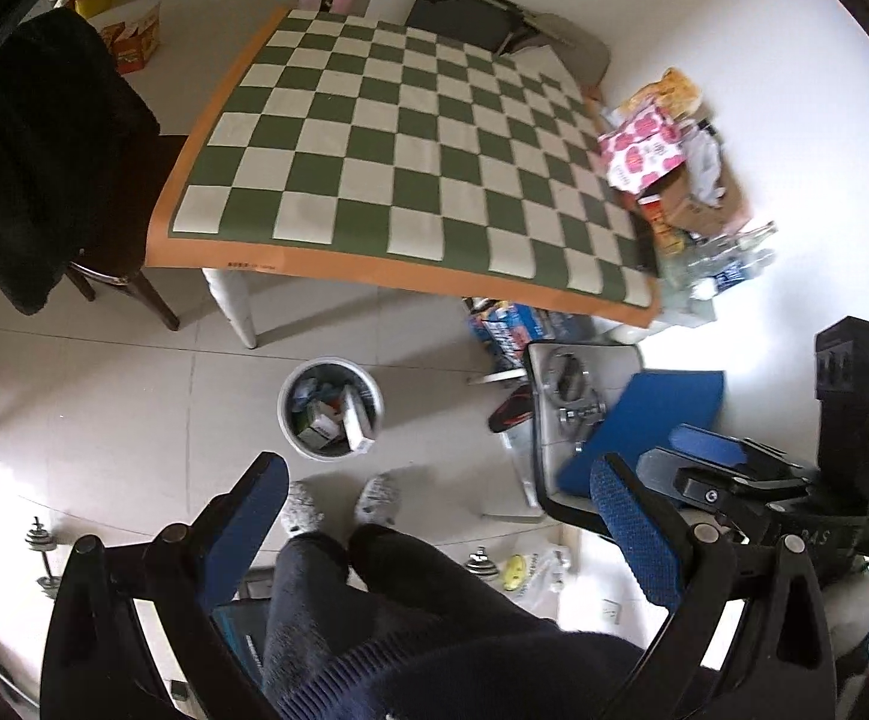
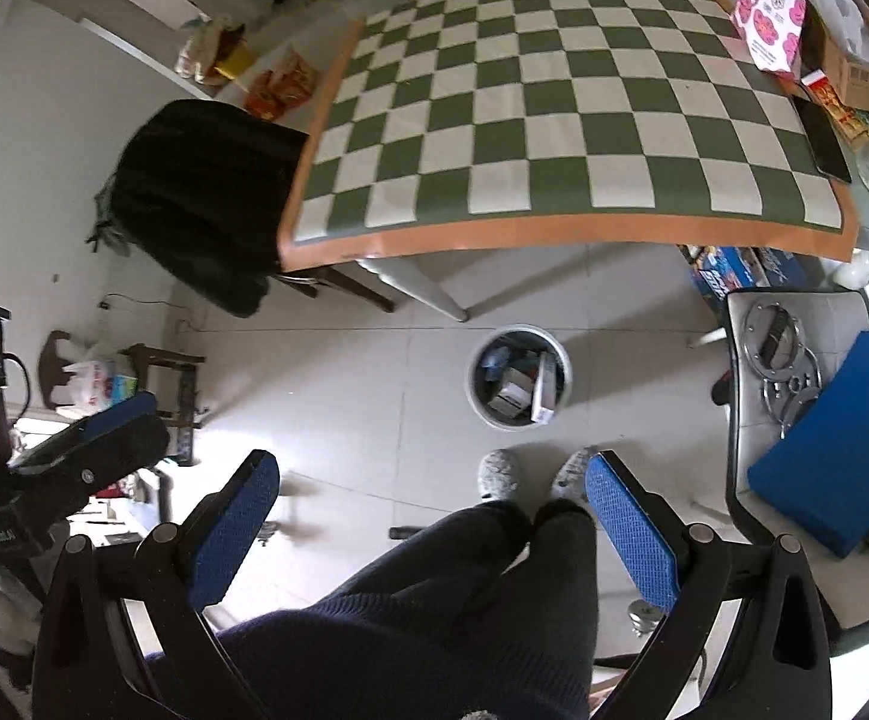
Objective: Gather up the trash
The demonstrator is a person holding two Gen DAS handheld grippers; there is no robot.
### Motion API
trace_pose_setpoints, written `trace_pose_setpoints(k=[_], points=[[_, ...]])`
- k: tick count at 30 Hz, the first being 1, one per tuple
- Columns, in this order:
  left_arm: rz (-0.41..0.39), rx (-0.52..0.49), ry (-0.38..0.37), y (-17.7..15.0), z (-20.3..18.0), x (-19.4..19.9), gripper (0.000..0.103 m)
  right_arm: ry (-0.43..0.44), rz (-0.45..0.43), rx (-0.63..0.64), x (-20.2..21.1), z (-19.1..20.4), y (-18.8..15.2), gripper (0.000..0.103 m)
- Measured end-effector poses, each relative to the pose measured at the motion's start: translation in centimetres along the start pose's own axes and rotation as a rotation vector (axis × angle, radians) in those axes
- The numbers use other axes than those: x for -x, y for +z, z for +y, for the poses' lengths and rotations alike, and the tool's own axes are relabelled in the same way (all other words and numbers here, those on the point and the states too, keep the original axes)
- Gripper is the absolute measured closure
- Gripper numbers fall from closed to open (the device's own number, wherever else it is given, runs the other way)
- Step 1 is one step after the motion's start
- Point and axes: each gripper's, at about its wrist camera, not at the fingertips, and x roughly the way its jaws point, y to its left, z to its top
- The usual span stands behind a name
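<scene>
Checkered table (image 1: pixel 410 138), tiled floor (image 1: pixel 134 390).

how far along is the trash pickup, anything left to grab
Looks mostly done: the white bin on the floor already holds boxes and wrappers, and the checkered table is bare in the middle. Left hand-held gripper and right hand-held gripper are open, holding nothing. Left: possibly the clutter at the table's edge.

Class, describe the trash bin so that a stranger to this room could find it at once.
Start at the table with the green-and-white checkered cloth. On the tiled floor before its front edge, just ahead of the person's grey slippers, stands the trash bin. It is the only round white container, filled with small boxes.
</scene>
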Motion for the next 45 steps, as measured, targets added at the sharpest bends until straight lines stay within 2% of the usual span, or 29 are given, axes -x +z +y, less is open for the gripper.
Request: trace_pose_setpoints(k=[8,17,45], points=[[-0.026,-0.014,-0.036,-0.6,-0.8,2.6,0.000,0.030,0.006,0.022,2.5,1.3,-0.4,0.000],[-0.035,-0.024,-0.048,-0.8,-0.9,3.1,0.000,0.035,0.005,0.040,3.8,2.1,-0.5,0.000],[-0.029,-0.023,-0.033,-0.9,-0.6,3.7,0.000,0.046,0.028,0.044,4.0,2.6,-0.6,0.000]])
